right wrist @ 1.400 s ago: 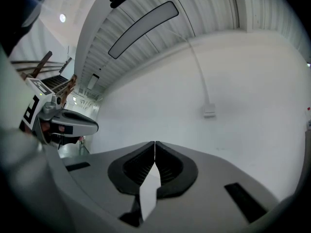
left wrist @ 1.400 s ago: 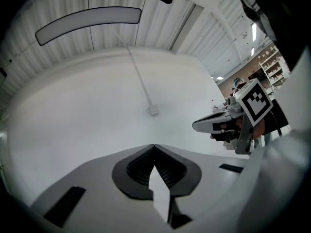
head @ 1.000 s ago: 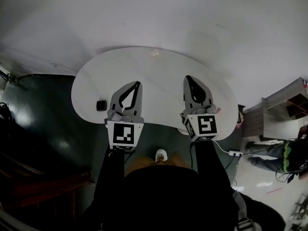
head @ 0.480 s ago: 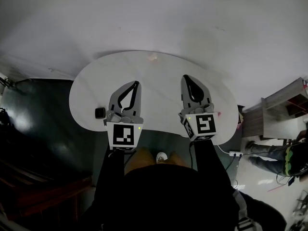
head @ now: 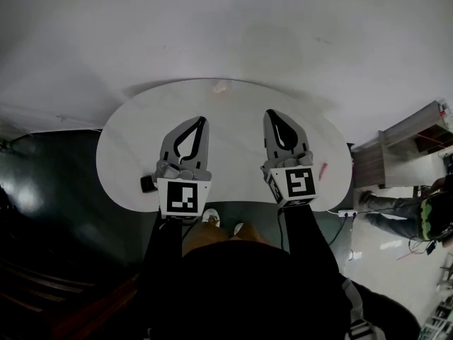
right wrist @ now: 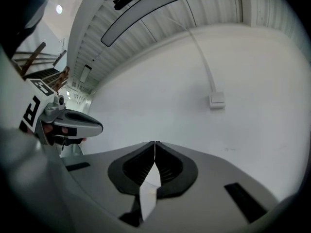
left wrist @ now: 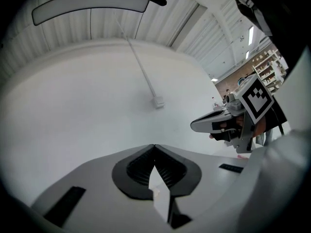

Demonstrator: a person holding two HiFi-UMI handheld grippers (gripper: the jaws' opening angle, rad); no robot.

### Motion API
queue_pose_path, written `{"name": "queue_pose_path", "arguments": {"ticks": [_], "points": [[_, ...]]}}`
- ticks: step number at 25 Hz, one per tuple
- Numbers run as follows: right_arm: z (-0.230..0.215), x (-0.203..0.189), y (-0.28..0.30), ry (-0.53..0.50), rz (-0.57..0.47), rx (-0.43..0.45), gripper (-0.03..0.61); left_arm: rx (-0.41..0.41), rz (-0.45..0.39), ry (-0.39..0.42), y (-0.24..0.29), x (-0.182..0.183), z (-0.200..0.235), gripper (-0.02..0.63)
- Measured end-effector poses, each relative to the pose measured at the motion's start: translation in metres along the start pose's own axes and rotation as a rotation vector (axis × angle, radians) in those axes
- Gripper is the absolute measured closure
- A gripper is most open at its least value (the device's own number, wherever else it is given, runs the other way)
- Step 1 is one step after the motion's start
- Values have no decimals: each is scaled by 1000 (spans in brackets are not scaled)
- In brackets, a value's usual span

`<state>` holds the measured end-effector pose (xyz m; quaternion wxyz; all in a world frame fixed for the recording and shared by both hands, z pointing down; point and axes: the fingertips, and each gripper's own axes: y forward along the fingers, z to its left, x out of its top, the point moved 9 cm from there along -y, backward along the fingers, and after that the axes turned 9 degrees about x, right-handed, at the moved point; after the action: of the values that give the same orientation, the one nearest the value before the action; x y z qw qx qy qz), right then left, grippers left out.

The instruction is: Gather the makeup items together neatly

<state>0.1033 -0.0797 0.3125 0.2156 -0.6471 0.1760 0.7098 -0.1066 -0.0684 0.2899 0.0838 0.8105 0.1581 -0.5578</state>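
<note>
Three small things lie on the white rounded table (head: 233, 140), and all are too tiny to tell what they are. A little dark square box (head: 146, 183) sits at the table's left edge, partly hidden behind the left gripper (head: 202, 121). A thin pink stick (head: 323, 170) lies near the right edge, just beside the right gripper (head: 270, 113). A pale blurry spot (head: 221, 87) sits at the far edge. Both grippers have their jaws pressed together, and they hold nothing.
</note>
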Motion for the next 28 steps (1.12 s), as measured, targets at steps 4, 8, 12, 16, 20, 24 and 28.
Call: {"name": "queue_pose_path", "arguments": {"ticks": [4, 8, 12, 16, 20, 24, 28], "points": [[3, 3, 14, 4, 11, -55, 551, -75, -9, -7, 18, -4, 11, 598], [4, 2, 16, -2, 32, -115, 551, -154, -37, -18, 34, -8, 10, 598], [0, -4, 5, -2, 62, -202, 551, -232, -48, -62, 49, -14, 2, 598], [-8, -13, -16, -3, 91, -285, 551, -320, -61, -72, 60, -19, -19, 598], [-27, -20, -41, -6, 116, -346, 551, -395, -80, -82, 74, -14, -54, 598], [-55, -21, -61, 6, 120, -398, 551, -441, -108, -82, 94, -3, -87, 598], [-81, -27, -77, 27, 144, -433, 551, -459, -101, -92, 108, 6, -118, 597]]}}
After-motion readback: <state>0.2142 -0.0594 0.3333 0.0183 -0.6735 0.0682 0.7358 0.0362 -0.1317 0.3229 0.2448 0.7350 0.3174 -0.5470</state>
